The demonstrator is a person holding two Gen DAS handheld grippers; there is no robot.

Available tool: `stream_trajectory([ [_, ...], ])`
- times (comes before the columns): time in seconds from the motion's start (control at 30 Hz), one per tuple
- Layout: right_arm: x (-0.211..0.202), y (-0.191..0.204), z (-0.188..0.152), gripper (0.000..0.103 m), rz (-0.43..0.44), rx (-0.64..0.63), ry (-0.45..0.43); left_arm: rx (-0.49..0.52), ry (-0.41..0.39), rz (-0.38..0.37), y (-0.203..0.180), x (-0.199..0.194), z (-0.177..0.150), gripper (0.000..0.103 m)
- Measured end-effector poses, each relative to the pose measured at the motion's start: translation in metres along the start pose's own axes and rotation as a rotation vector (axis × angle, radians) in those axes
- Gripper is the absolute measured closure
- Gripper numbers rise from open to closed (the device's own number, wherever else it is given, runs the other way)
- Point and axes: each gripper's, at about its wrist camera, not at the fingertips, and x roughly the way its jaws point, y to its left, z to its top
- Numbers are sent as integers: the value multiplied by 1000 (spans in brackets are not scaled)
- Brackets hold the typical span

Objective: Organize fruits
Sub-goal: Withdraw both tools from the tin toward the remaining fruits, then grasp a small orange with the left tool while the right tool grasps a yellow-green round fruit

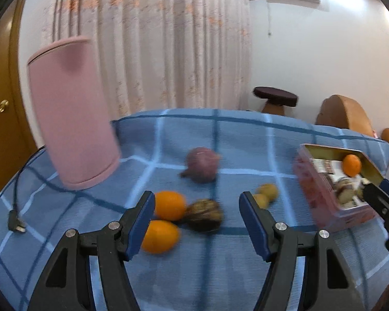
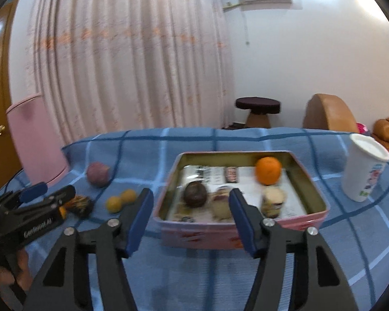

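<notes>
My left gripper [image 1: 197, 223] is open and empty above the blue checked cloth. Just beyond it lie two oranges [image 1: 169, 204], a dark brown striped fruit [image 1: 205, 213], two small yellow fruits [image 1: 265, 193] and a purple round fruit [image 1: 202, 164]. My right gripper [image 2: 190, 223] is open and empty in front of a pink tin tray [image 2: 321, 202]. The tray holds an orange [image 2: 268, 170], a dark round fruit [image 2: 194, 194] and two pale fruits [image 2: 272, 200]. The tray also shows in the left wrist view [image 1: 316, 197], with the right gripper at its near right corner.
A tall pink cylinder [image 1: 72, 119] stands at the cloth's left, with a black cable and plug [image 1: 16, 224] beside it. A white cup [image 2: 363, 167] stands right of the tray. Curtain, stool and brown sofa lie behind the table.
</notes>
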Motion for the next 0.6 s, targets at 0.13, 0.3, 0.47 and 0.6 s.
stream_trajectory([
  [0.13,8,27,-3,44,67,-32,33,-8,58,8,25,7,-4,35],
  [0.3,24,55,-7,44,131,-58,104,-30,178,-18,41,25,-11,35],
  [0.47,43,72,-6,44,149,-57,160,-36,251,-33,39,37,-14,35],
  [0.6,58,84,-5,44,129,-58,202,-94,280,-42,47,44,-15,38],
])
